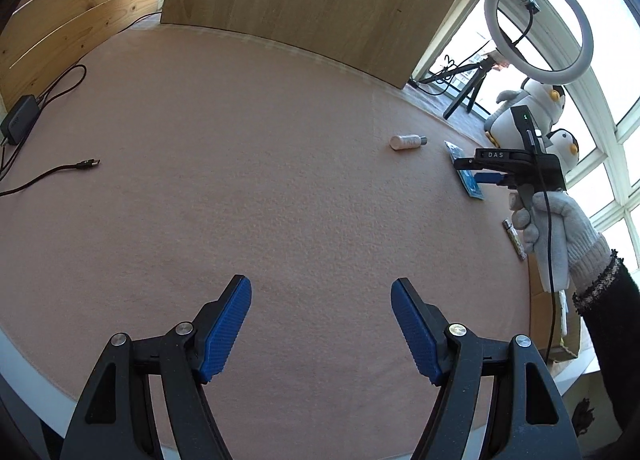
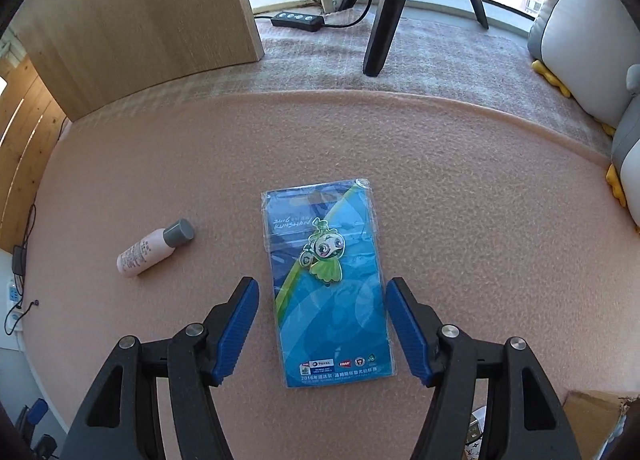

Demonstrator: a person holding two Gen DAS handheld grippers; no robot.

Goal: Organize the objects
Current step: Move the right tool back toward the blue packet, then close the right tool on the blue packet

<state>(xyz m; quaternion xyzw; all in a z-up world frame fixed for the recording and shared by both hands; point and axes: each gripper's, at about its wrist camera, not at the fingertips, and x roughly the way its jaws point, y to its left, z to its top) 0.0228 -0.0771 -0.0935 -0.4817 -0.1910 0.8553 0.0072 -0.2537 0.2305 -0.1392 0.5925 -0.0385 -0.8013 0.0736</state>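
Straddling the blue pin card [image 2: 328,284] lying flat on the pink mat [image 2: 480,220], the right gripper [image 2: 322,320] stood spread wide, empty; the sleeve looked light, thin, slippery; best pinched across its long edges; the left gripper [image 1: 321,324] gaped idle.

The table [image 1: 240,164], covered in pink felt, is filling most of both views. A blue packaged card [image 2: 326,284] is lying flat at centre of the right wrist view, a pink bottle [image 2: 154,248] on its side at left. A cable end [image 1: 86,165] is resting at left of the left wrist view, beside a black adapter [image 1: 18,125].
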